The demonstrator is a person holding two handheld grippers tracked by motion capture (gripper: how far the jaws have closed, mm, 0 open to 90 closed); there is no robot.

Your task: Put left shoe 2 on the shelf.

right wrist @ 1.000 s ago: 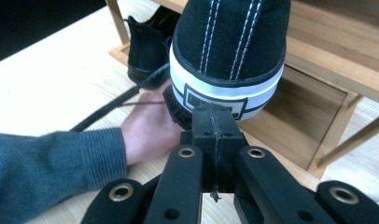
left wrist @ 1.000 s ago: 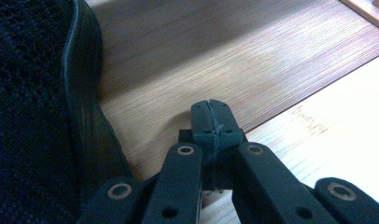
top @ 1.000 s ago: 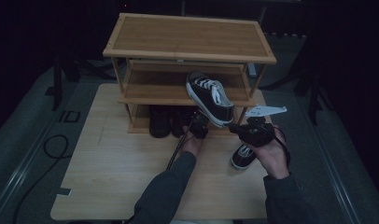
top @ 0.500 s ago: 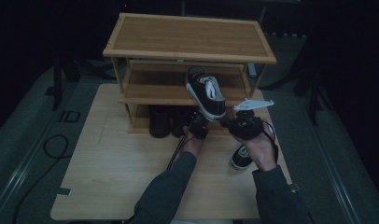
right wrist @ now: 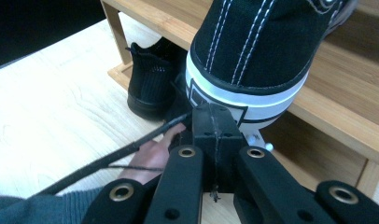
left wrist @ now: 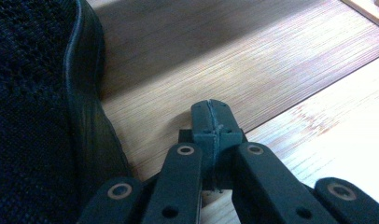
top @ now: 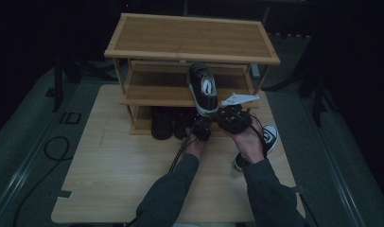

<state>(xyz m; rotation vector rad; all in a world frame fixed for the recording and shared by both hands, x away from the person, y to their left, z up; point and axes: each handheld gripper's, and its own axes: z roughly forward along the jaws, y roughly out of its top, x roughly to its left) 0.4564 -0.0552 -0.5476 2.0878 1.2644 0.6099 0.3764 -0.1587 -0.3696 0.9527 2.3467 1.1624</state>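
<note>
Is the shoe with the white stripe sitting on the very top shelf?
No, the black-and-white sneaker sits on the middle shelf of the rack, under the bare top shelf.

overhead view; close jaw cameras, perhaps shelf-facing

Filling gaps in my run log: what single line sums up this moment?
black-and-white canvas sneaker: on wooden rack's middle shelf, heel overhanging | right gripper: jaws shut, behind heel | left gripper: jaws shut, beside black mesh shoe
</note>
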